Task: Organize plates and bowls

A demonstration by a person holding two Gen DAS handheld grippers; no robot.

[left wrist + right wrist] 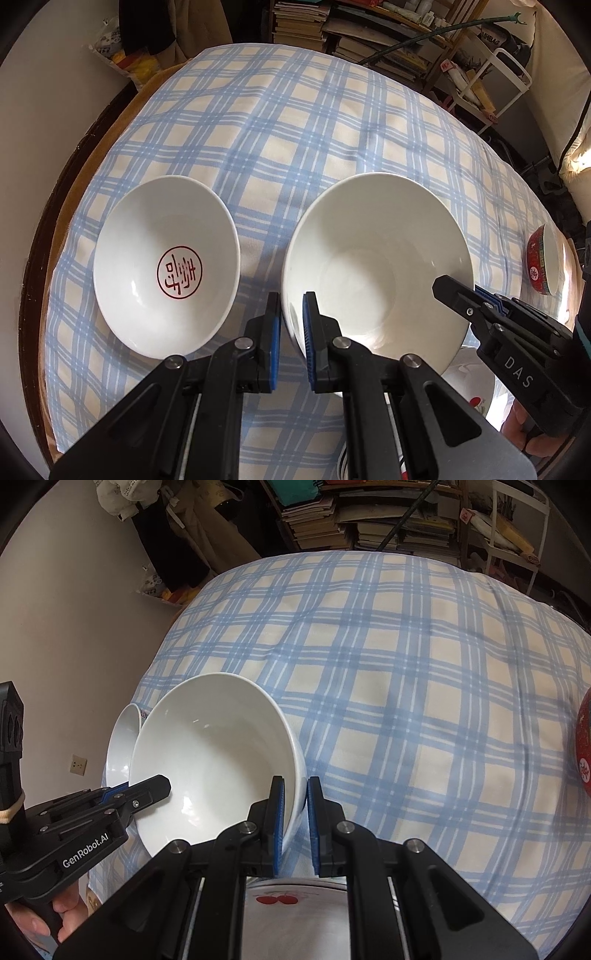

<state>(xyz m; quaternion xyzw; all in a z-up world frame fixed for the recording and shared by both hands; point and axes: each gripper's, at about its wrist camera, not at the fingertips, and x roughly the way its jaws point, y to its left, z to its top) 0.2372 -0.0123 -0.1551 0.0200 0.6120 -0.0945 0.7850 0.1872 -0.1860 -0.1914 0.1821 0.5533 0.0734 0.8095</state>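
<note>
Left wrist view: large plain white bowl [376, 266] sits right of centre over the checked cloth [295, 129] on the round bench [40, 229], gripped from both sides. Left gripper [291, 325] has its fingers [308, 332] narrow and pinched on the near-left rim, one pad outside, one inside. Right gripper [448, 288] reaches in from the right edge and clamps the opposite rim; only its dark tip and blue pad show there. Just beside the big bowl on the left, apart from it, a smaller white bowl [166, 266] with a red round mark in its bottom rests on the cloth. At the far right edge a red patterned bowl [541, 264] is cut off by the frame. Under the big bowl's near-right side a white plate [476, 387] with a red motif peeks out, mostly hidden by gripper bodies. Right wrist view: right gripper [295, 812] fingers narrow on the bowl [214, 757] wall, rim between the blue pads; the bowl looks tilted, though lens distortion makes this uncertain. Left gripper [162, 784] holds the far rim; a hand [55, 919] on its handle is partly cropped. Small bowl [122, 746] is largely hidden behind the large one. Plate with a cherry print [295, 904] lies below the fingers, mostly covered. Bookshelves [351, 517] behind the bench are cluttered and hard to read.
</note>
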